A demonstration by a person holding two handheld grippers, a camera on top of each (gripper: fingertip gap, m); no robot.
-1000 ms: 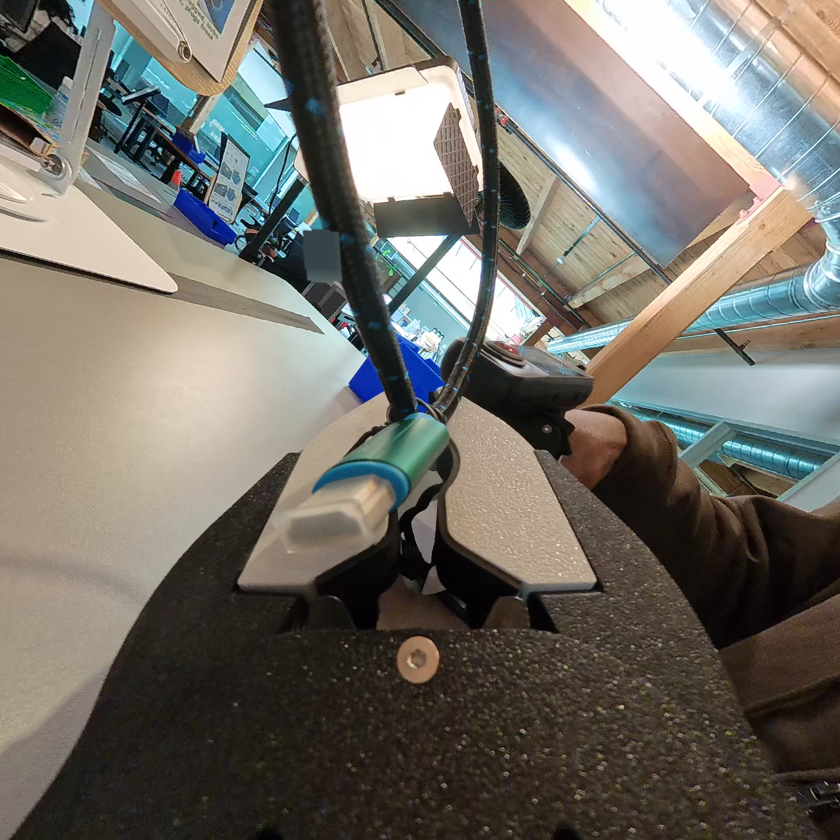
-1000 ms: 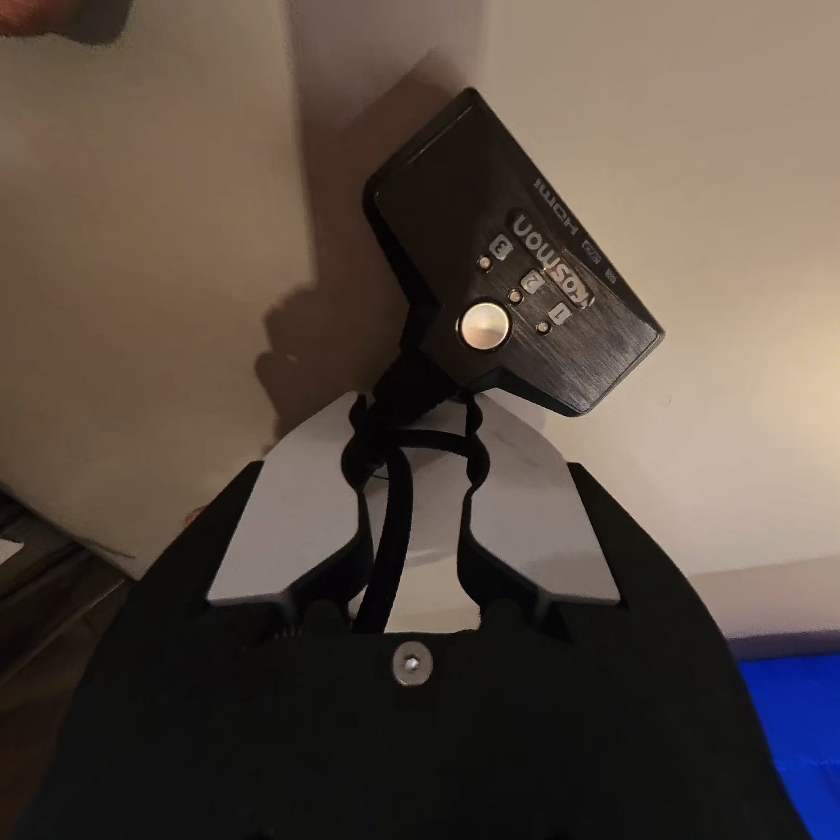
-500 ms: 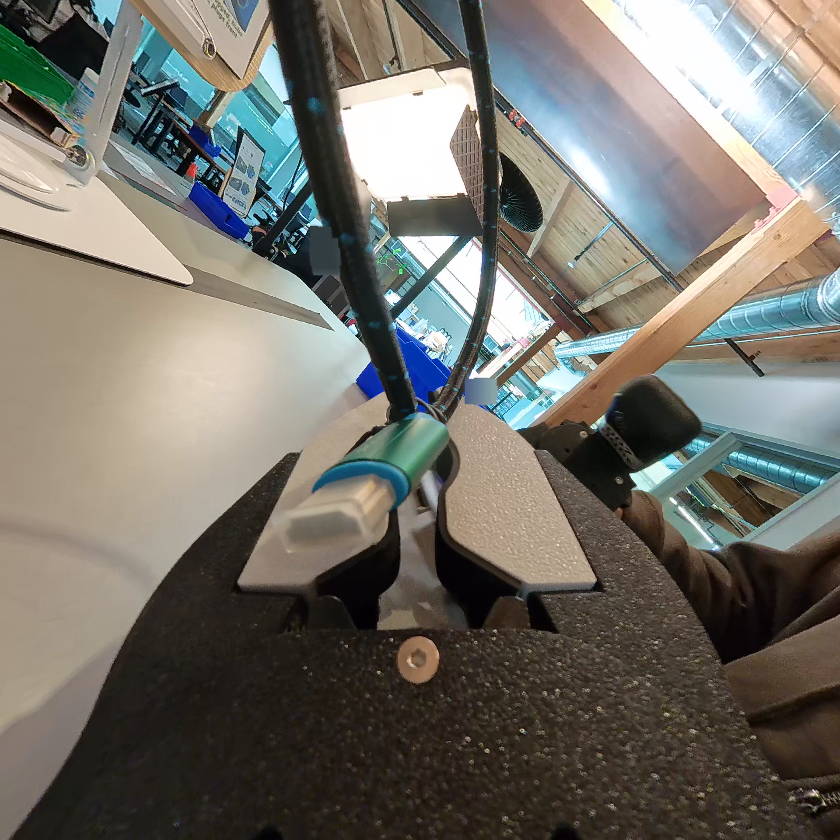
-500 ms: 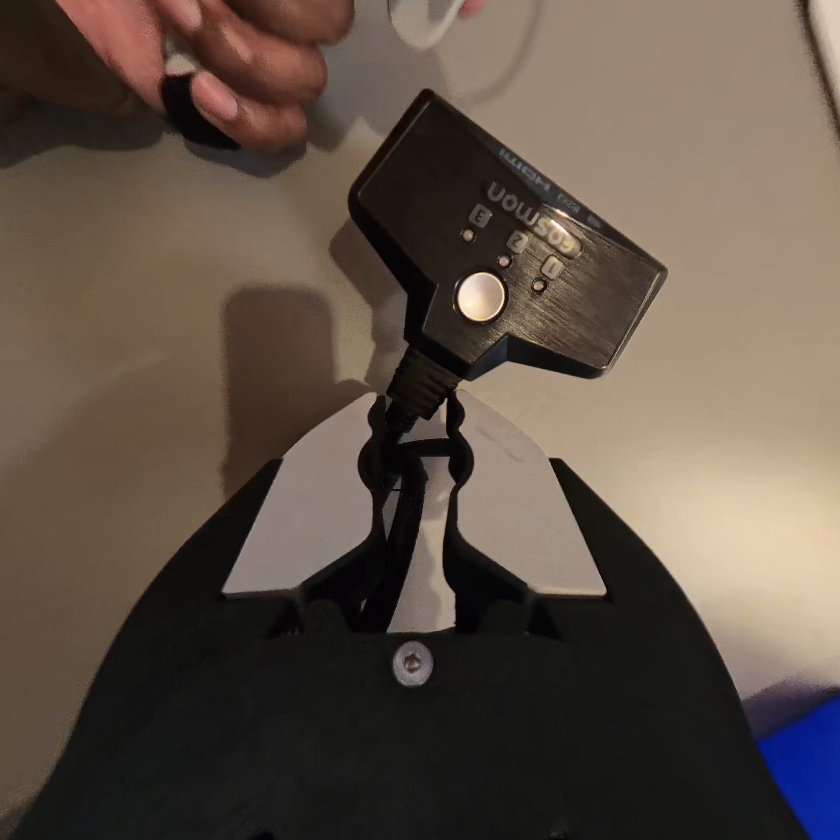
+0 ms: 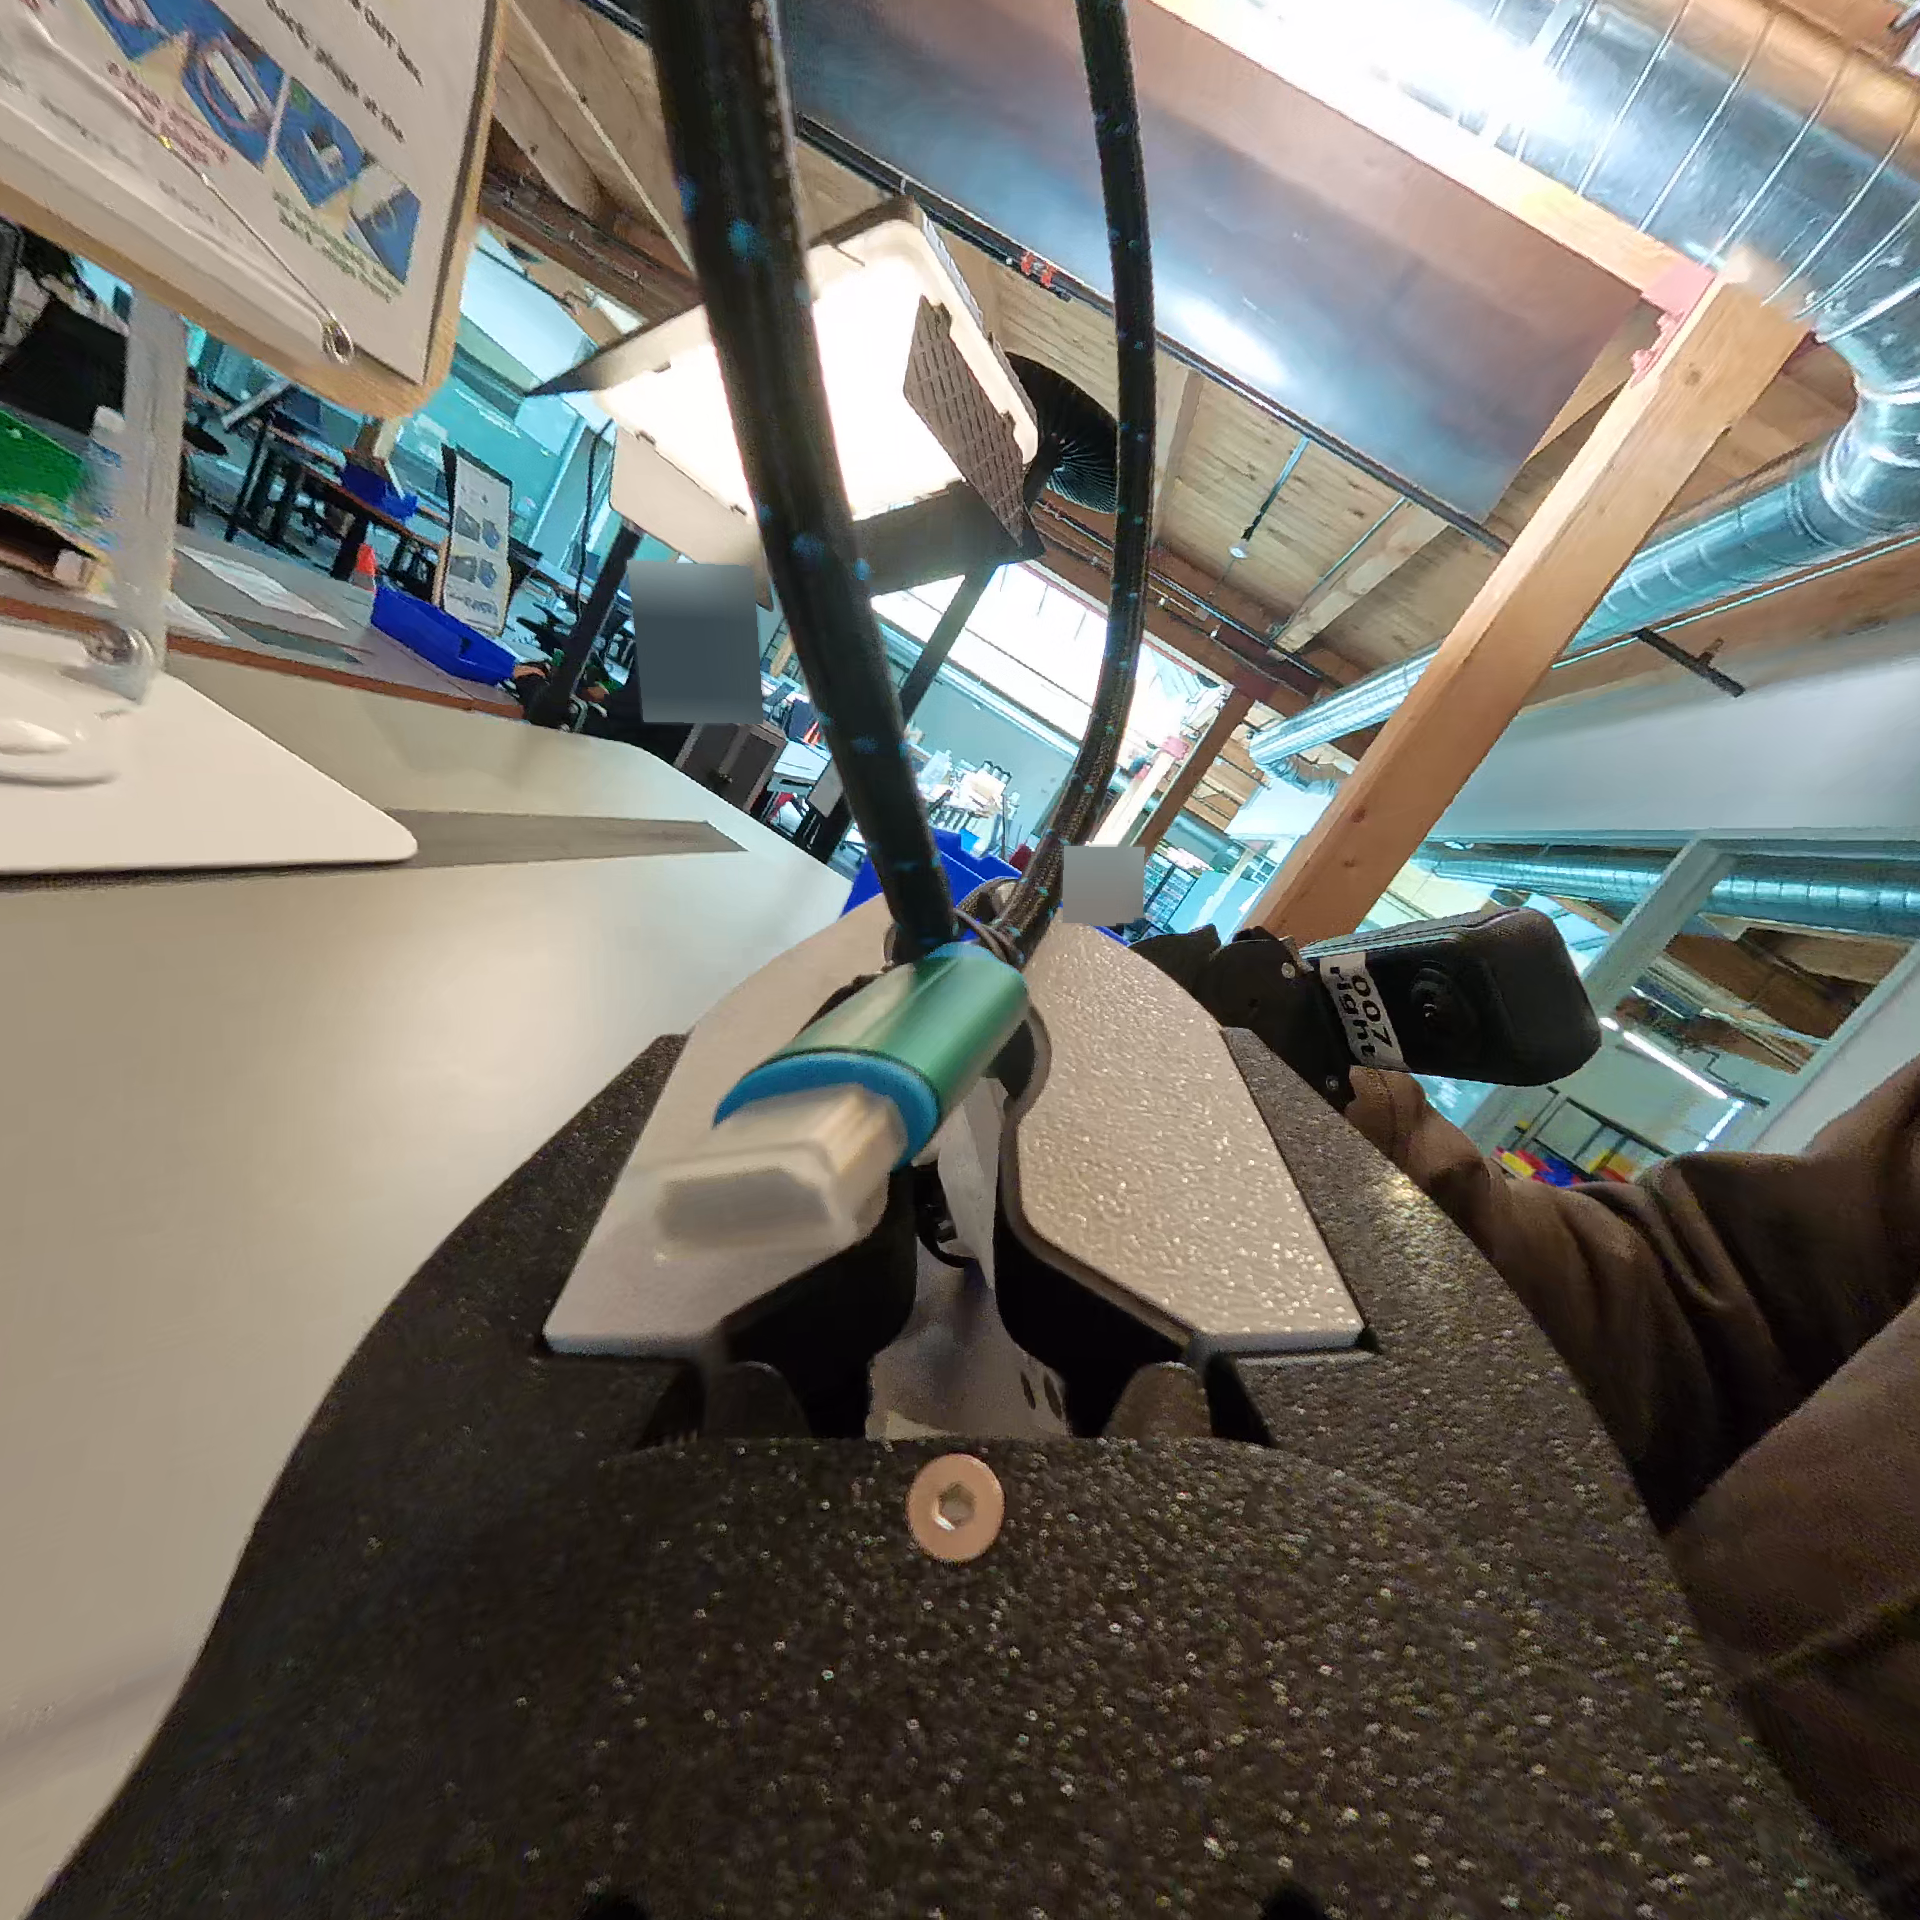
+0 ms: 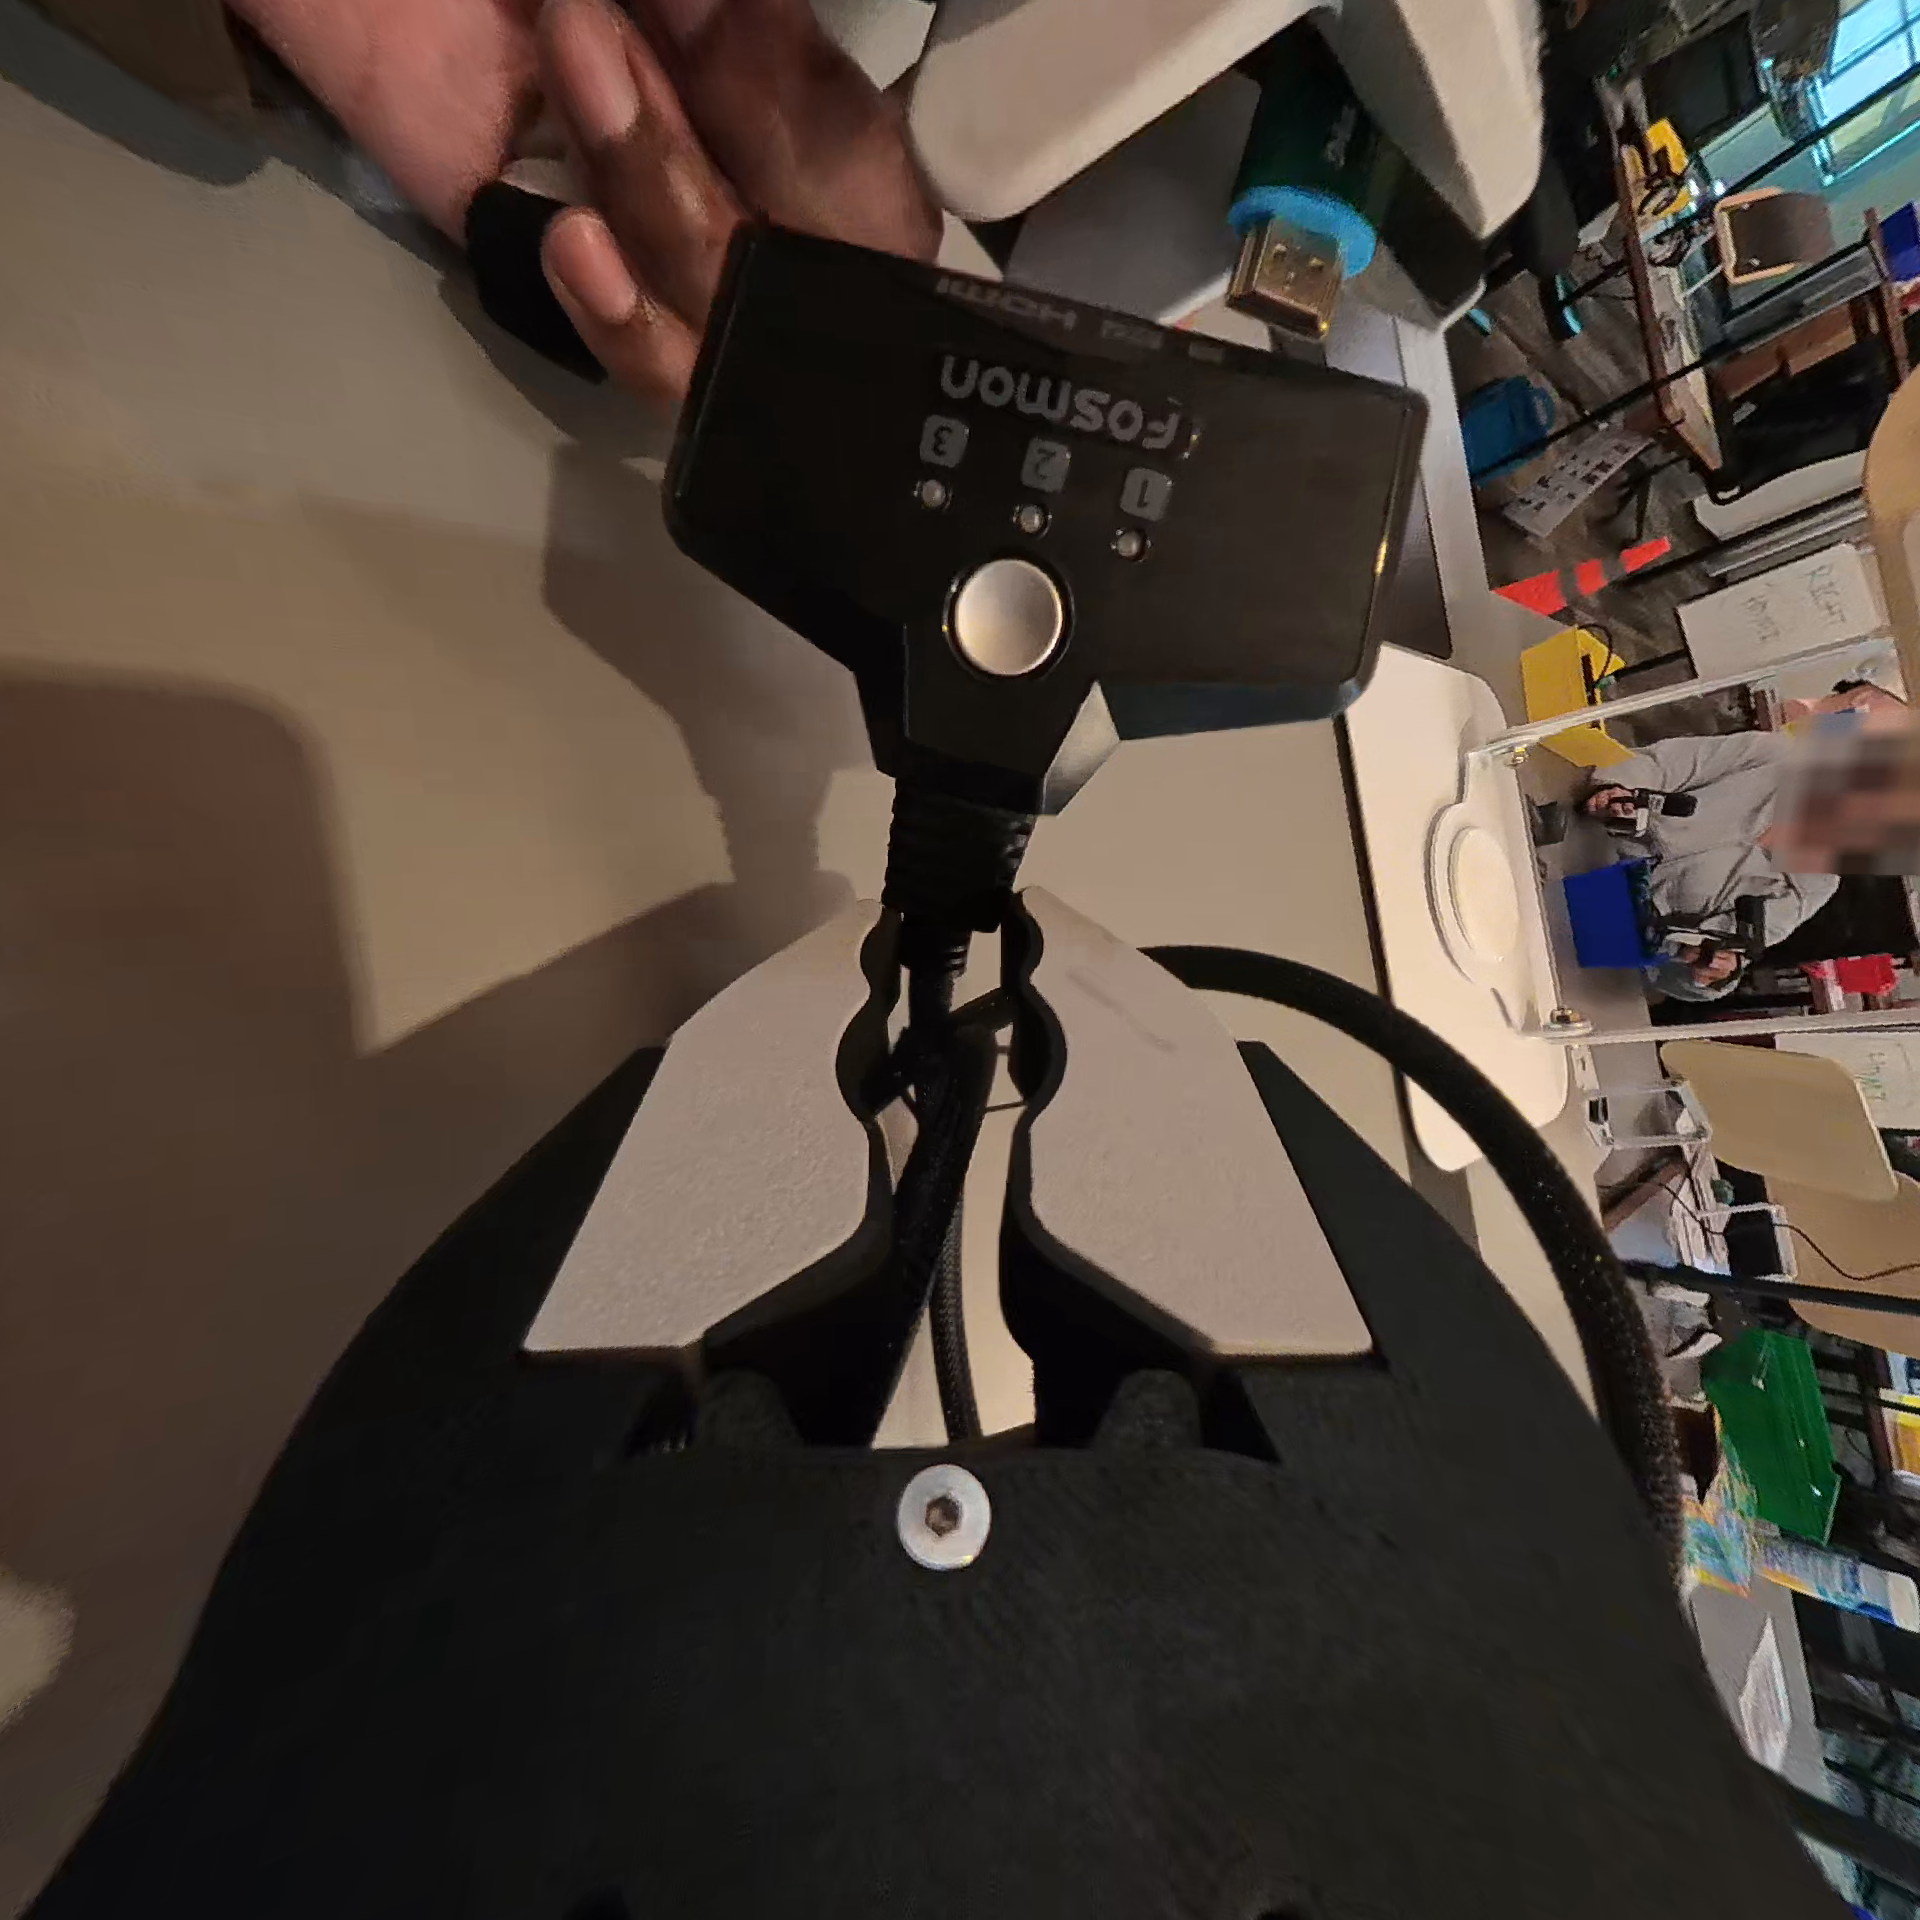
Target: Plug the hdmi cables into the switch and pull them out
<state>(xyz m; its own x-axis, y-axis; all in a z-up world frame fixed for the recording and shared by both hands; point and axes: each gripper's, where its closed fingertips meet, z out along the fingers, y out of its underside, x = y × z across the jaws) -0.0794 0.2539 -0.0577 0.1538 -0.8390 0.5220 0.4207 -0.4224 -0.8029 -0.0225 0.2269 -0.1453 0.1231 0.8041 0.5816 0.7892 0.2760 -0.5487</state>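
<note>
— What has the left gripper [image 5: 961, 940] got, over on that side?

— A black braided cable [image 5: 774, 499]. Its fingers are nearly closed on the cord just behind the green plug [image 5: 914, 1023]. The plug lies back over the left finger [image 5: 717, 1174], its blue collar and pale capped tip pointing toward the camera. Two strands rise from the fingertips, above the grey table [image 5: 260, 1091].

— And the other one?

— The right gripper [image 6: 951, 914] is narrowed around the ribbed cable collar [image 6: 951, 842] of a black switch box [image 6: 1039, 499]. From here I see the fingertips [image 6: 1049, 914] close against the collar. The box stands just past the tips, button side up, tilted slightly. Its cord runs back between the fingers.

— Anything near the box?

— A hand [image 6: 665, 156] just beyond its far left corner, and beyond its right corner the same green plug, gold tip bare toward the box. A thick cable loop [image 6: 1475, 1091] curves along the right.
</note>
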